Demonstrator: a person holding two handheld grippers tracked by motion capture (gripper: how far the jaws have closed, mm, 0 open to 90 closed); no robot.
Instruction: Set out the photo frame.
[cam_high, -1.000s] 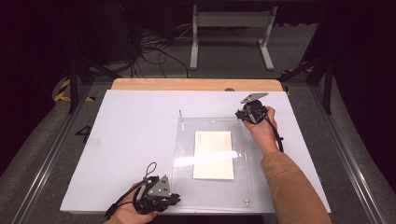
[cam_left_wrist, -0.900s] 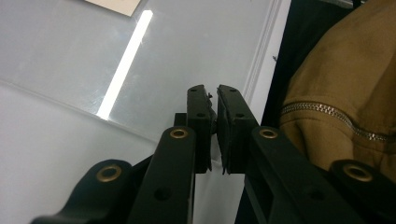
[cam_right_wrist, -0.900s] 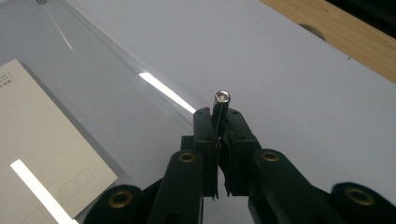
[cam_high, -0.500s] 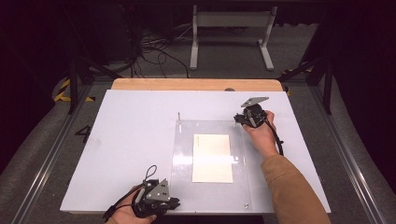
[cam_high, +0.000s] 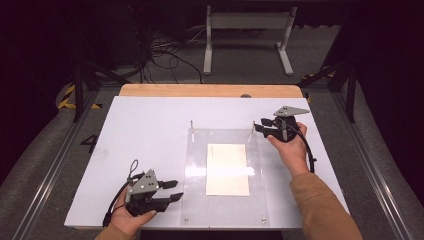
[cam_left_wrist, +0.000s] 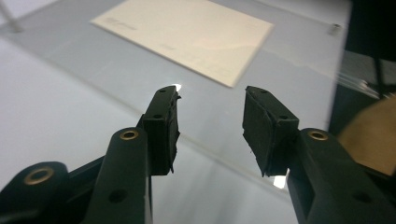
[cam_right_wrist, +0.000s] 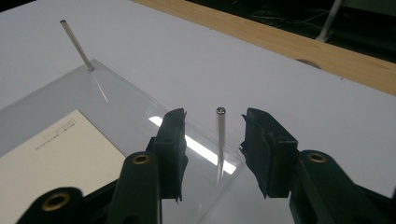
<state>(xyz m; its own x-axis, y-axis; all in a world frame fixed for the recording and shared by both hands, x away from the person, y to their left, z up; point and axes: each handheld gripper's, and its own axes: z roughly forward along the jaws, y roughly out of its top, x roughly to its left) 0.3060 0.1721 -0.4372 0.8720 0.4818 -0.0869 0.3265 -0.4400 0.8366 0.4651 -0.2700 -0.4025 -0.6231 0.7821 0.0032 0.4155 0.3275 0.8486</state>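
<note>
A clear plate (cam_high: 196, 165) lies on the white board (cam_high: 140, 130), and a cream card (cam_high: 227, 169) rests in its middle. Two thin metal pins (cam_high: 192, 125) (cam_high: 253, 125) stand upright at its far corners. My left gripper (cam_high: 174, 190) sits just off the plate's near left edge. Its jaws have just been opening and stand open with nothing between them (cam_left_wrist: 211, 93); the card (cam_left_wrist: 187, 32) lies beyond. My right gripper (cam_high: 259, 125) faces the far right pin. Its jaws have also just been opening (cam_right_wrist: 215, 114); that pin (cam_right_wrist: 220, 135) stands in the gap, untouched by either pad.
A wooden strip (cam_high: 210, 90) borders the board's far edge. Beyond it, on the dark floor, are a white stand (cam_high: 247, 30) and loose cables (cam_high: 165, 50). Metal rails (cam_high: 50, 170) run along both sides of the table.
Both grippers were shut at the plate's corners. Their jaws have opened, the left hand has drawn back to the left and the right hand to the right. The plate lies flat.
</note>
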